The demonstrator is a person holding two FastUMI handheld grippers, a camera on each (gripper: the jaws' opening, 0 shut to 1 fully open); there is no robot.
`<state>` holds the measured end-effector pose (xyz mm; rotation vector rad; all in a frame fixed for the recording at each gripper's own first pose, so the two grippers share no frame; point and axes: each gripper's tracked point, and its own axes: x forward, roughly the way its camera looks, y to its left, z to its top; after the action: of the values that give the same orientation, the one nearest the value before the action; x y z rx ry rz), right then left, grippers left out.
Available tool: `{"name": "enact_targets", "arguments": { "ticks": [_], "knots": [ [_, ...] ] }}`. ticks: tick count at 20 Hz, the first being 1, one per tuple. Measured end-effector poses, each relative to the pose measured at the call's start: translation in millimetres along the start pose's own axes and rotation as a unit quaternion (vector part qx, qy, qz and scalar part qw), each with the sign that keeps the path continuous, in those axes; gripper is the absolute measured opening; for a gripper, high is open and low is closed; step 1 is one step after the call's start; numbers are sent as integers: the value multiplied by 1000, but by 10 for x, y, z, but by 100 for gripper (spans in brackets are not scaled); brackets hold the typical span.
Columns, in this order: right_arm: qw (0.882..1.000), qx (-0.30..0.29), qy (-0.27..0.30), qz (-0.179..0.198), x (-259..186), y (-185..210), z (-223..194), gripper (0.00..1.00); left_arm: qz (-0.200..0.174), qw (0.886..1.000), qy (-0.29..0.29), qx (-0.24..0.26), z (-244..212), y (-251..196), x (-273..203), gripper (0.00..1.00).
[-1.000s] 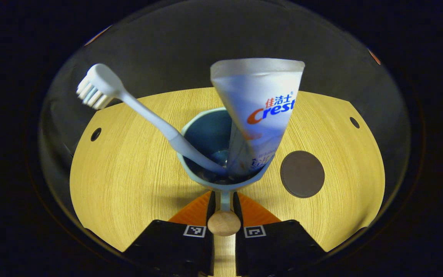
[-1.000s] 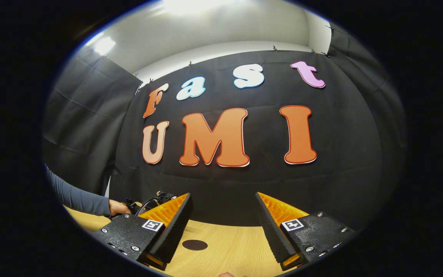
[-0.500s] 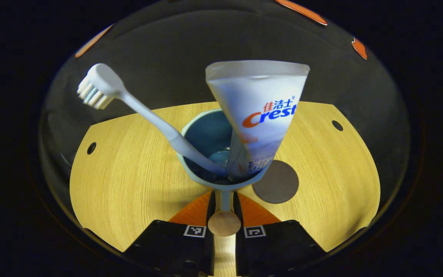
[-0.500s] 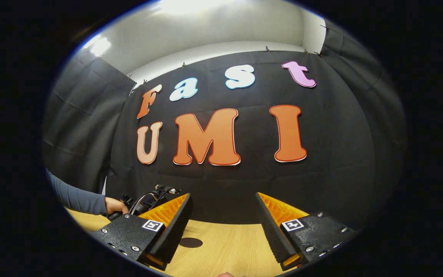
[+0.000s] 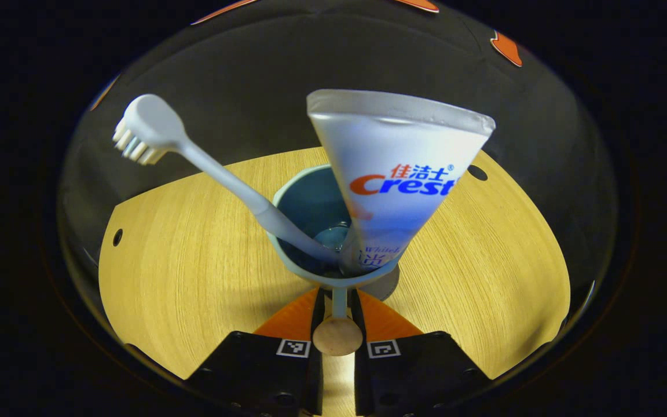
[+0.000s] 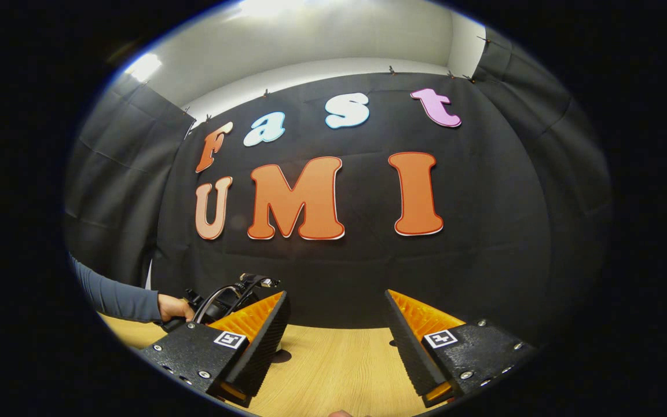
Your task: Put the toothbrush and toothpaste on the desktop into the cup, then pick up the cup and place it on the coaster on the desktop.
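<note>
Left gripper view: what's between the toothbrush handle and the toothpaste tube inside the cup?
Nothing: in the left gripper view, only the bare blue inside of the pale blue cup separates the pale blue toothbrush from the white toothpaste tube; their lower ends nearly meet at the bottom.

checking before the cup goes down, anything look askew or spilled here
Nothing spilled. The toothbrush and toothpaste lean outward in the cup, held by its handle in the left gripper; that looks normal.
</note>
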<state>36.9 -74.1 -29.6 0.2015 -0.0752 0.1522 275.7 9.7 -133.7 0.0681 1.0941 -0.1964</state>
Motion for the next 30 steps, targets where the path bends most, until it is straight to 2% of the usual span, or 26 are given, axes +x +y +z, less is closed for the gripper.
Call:
{"name": "enact_targets", "arguments": {
  "ticks": [6,7,12,13,14,16,17,18,21,26,29,30],
  "knots": [
    [1000,13,21,-14,-44,-103,-147,98,-10,999,32,-3,-54,-27,-24,22],
    [999,13,26,-15,-44,-99,-173,96,-12,1000,26,1,-1,-20,-73,22],
    [999,12,34,-15,-25,-9,-205,96,-20,999,-15,20,194,-119,-145,39],
    [999,14,34,-13,-14,31,-216,96,-22,999,-18,28,200,-178,-157,46],
    [999,14,36,-14,4,64,-219,96,-23,999,-26,36,230,-236,-169,66],
    [999,13,37,-16,50,128,-220,96,-26,997,-46,48,271,-304,-195,83],
    [999,13,36,-17,68,161,-210,96,-28,997,-57,50,312,-333,-210,89],
    [999,12,35,-18,91,198,-191,96,-28,996,-72,49,247,-236,-237,97],
    [999,2,31,-21,161,341,-148,96,-15,991,-121,47,349,-143,-414,100],
    [999,-28,24,-10,275,694,-83,96,9,978,-206,44,477,76,-925,100],
    [999,-37,20,7,327,946,-80,99,35,964,-259,47,545,181,-1232,100],
    [999,-41,19,10,349,1012,-69,96,50,958,-278,46,559,278,-1326,99]
  ]
}}
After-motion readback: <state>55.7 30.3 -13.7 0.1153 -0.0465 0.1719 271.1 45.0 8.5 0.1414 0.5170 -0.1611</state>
